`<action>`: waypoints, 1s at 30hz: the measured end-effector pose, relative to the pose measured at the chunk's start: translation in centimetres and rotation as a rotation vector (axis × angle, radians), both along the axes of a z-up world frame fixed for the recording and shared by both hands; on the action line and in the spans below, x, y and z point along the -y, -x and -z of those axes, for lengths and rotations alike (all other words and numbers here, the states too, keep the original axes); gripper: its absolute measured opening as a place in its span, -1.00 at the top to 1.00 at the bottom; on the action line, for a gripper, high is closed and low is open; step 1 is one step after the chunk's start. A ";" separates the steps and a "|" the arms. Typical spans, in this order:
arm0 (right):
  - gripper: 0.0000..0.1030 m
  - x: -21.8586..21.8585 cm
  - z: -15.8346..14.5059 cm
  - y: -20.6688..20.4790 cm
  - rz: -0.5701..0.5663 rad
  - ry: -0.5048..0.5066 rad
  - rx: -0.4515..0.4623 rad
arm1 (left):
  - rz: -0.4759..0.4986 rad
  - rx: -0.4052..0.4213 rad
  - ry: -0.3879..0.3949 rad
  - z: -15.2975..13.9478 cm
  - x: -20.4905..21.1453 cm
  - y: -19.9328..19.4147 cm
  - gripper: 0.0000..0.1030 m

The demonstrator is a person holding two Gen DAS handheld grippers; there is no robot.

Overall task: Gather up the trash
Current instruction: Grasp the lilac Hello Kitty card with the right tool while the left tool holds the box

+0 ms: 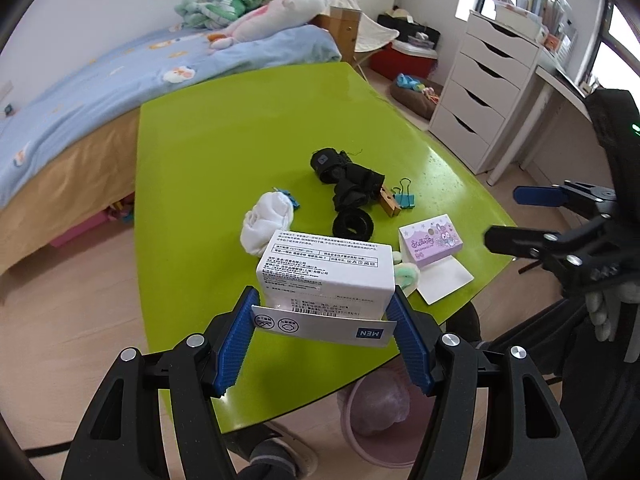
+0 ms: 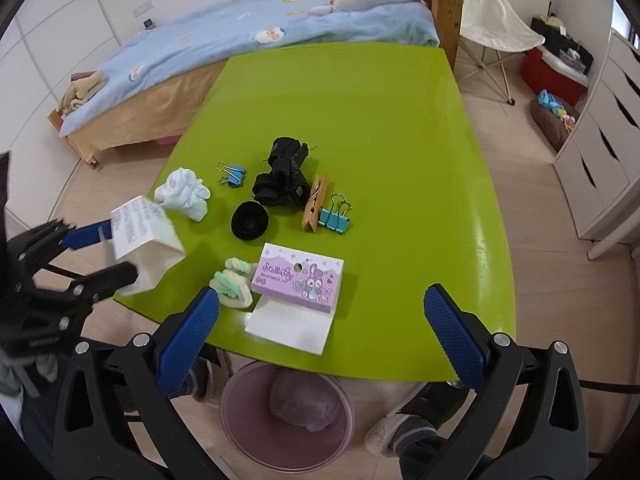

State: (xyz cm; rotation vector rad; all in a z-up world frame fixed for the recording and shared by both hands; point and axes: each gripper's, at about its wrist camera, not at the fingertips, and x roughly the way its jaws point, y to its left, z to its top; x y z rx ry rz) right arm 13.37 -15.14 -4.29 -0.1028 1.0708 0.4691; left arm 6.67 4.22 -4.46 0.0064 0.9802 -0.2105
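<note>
My left gripper (image 1: 324, 320) is shut on a white printed carton (image 1: 326, 276) and holds it above the near part of the green table (image 1: 240, 128). The same carton (image 2: 146, 240) shows at the left of the right wrist view, above the table's near-left edge. My right gripper (image 2: 322, 320) is open and empty above the near table edge, just before a purple cartoon card pack (image 2: 298, 278). A pink bin (image 2: 286, 412) with a bag in it stands on the floor under the near edge.
On the table lie a white cloth wad (image 2: 184, 194), black rolled straps (image 2: 284, 178), a black ring (image 2: 249, 222), a wooden clothespin (image 2: 316, 202), two blue binder clips (image 2: 336, 216), and a green-white fluffy piece (image 2: 234, 282). A bed (image 2: 240, 40) is behind, drawers (image 2: 608, 148) at right.
</note>
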 end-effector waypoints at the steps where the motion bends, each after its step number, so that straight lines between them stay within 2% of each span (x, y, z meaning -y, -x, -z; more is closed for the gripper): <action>1: -0.95 -0.5 0.4 -0.7 0.006 -0.001 -0.028 | -0.012 0.000 -0.007 0.0 -0.1 0.2 -0.23; 8: -0.95 -2.6 3.1 -3.6 0.086 0.045 -0.133 | -0.059 -0.002 -0.028 0.2 -0.4 1.2 -0.23; 13: -0.94 -3.2 4.6 -4.3 0.144 0.039 -0.186 | -0.071 0.002 -0.022 0.5 -0.4 1.5 -0.23; 16: -0.62 -3.5 5.3 -4.5 0.165 0.048 -0.205 | -0.071 0.004 -0.013 0.6 -0.5 1.5 -0.23; 18: -0.57 -3.6 5.6 -4.7 0.169 0.048 -0.210 | -0.073 0.007 -0.010 0.6 -0.6 1.6 -0.23; 21: -0.28 -3.9 5.7 -4.9 0.158 0.041 -0.219 | -0.073 0.010 -0.005 0.6 -0.6 1.6 -0.23; 30: -0.25 -2.8 3.6 -4.0 0.125 0.025 -0.143 | -0.070 0.016 -0.006 0.4 -0.5 1.8 -0.23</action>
